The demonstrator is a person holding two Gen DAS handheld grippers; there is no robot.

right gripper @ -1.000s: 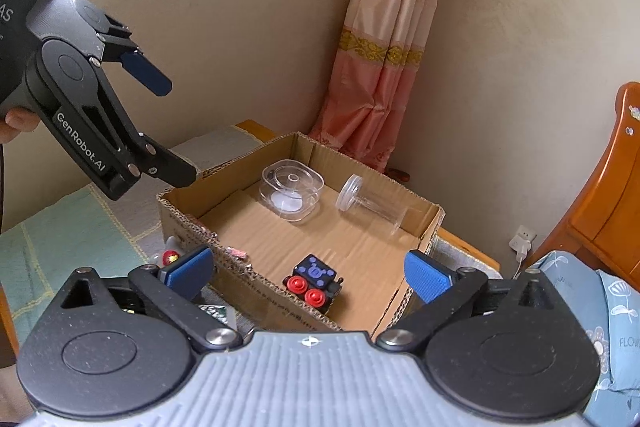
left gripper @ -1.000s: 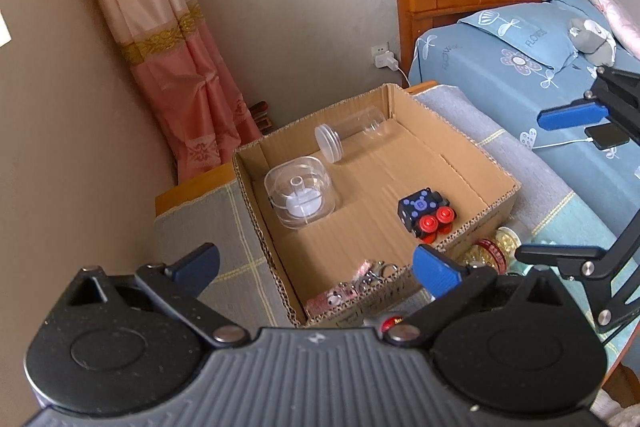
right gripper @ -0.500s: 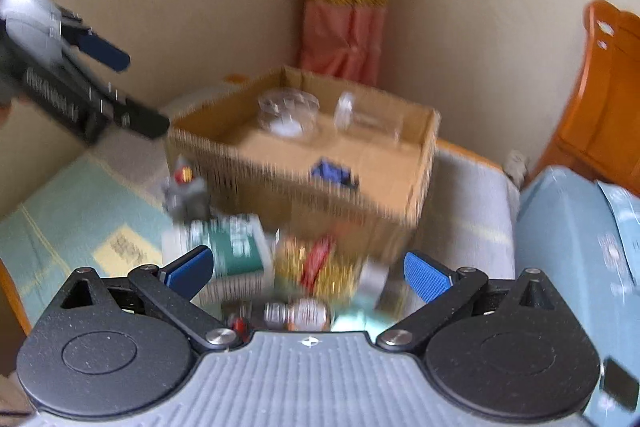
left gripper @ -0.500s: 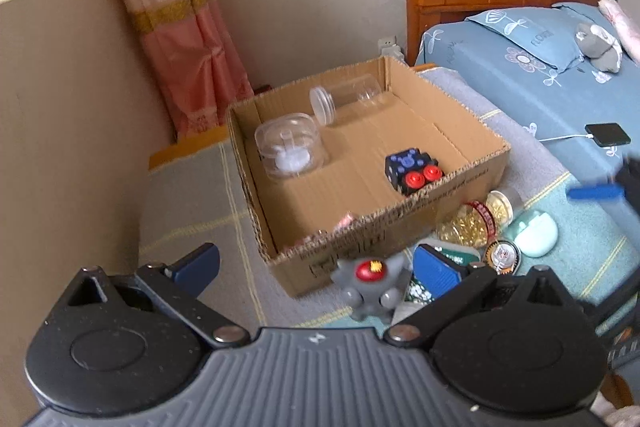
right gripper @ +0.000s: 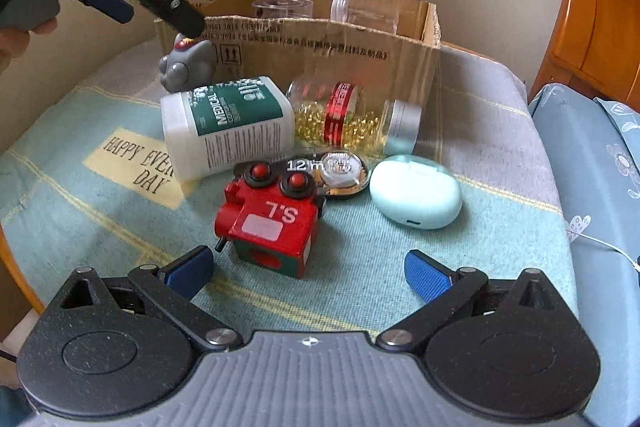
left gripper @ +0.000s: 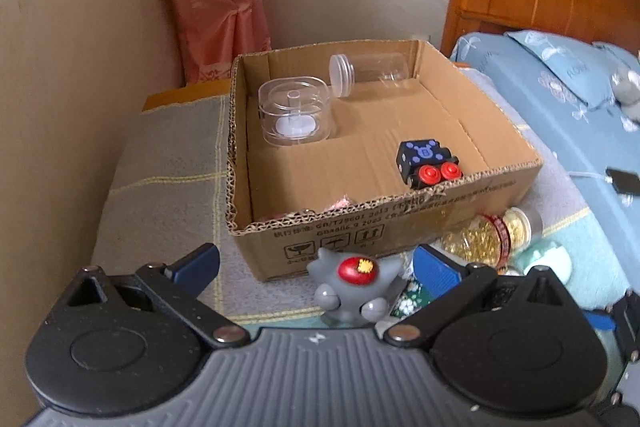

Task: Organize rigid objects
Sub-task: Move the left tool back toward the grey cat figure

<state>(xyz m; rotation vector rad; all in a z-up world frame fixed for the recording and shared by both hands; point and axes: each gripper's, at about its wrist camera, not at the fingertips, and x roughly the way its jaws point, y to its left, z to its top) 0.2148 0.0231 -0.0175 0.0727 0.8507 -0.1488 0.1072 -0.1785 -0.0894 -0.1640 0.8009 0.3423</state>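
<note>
Open cardboard box (left gripper: pixel 440 215) at the back holds a black toy block (left gripper: pixel 426 163); before it, the grey round figurine (right gripper: pixel 186 67) stands left of a white medical bottle (right gripper: pixel 228 127).

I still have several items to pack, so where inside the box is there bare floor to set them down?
The cardboard box has bare floor mid-box, between the clear square container and the black toy block, and along the right wall. Crowded: the back wall, where the clear jar lies, and the front-left corner's small pink item.

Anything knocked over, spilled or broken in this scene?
Nothing spilled or visibly broken. The white bottle and capsule jar lie on their sides by the box; the clear tube inside it lies flat too. The red train sits tipped, lettering upside down.
</note>
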